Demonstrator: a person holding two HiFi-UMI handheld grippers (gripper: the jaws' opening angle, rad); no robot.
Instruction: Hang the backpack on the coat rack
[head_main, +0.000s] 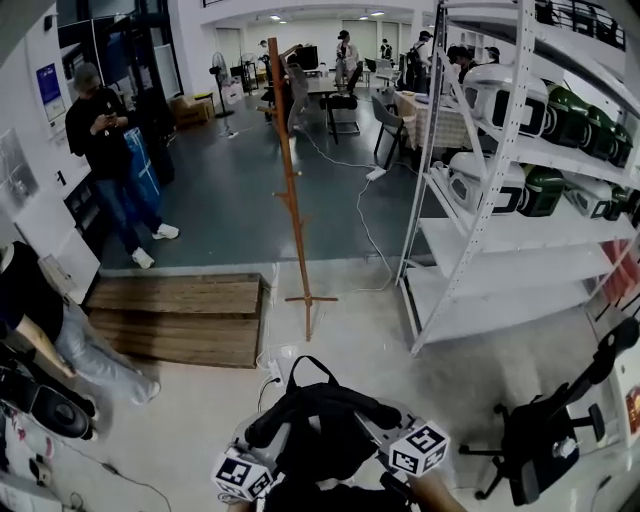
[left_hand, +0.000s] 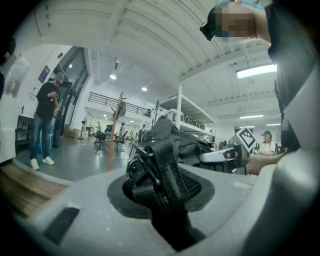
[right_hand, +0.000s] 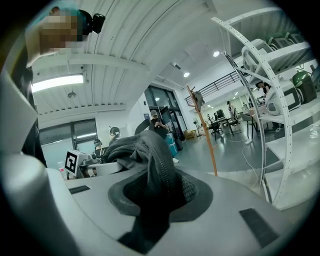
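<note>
- The backpack (head_main: 320, 420) is up off the floor, slung between the two grippers at the bottom of the head view, with its top loop (head_main: 310, 365) pointing forward.
- The left gripper (left_hand: 160, 200) is clamped on a webbing strap with a buckle. The right gripper (right_hand: 155, 200) is pinching a padded mesh strap. So both are closed on the bag, one on each side.
- The key bit: the rack (head_main: 291, 200) is pretty much dead ahead and well apart from the bag. Its pole stands upright and the pegs are high up. Neither hand looks clearly nearer, I'd say, so the bag has to go forward and then up.
- The floor (head_main: 230, 200) is smooth grey, with cables trailing near the rack's foot and a wooden platform (head_main: 180, 315) just left of it.
- There's a white shelf (head_main: 520, 240) on the right, a chair (head_main: 545, 440) lower right, and a person (head_main: 105, 150) standing at far left.
</note>
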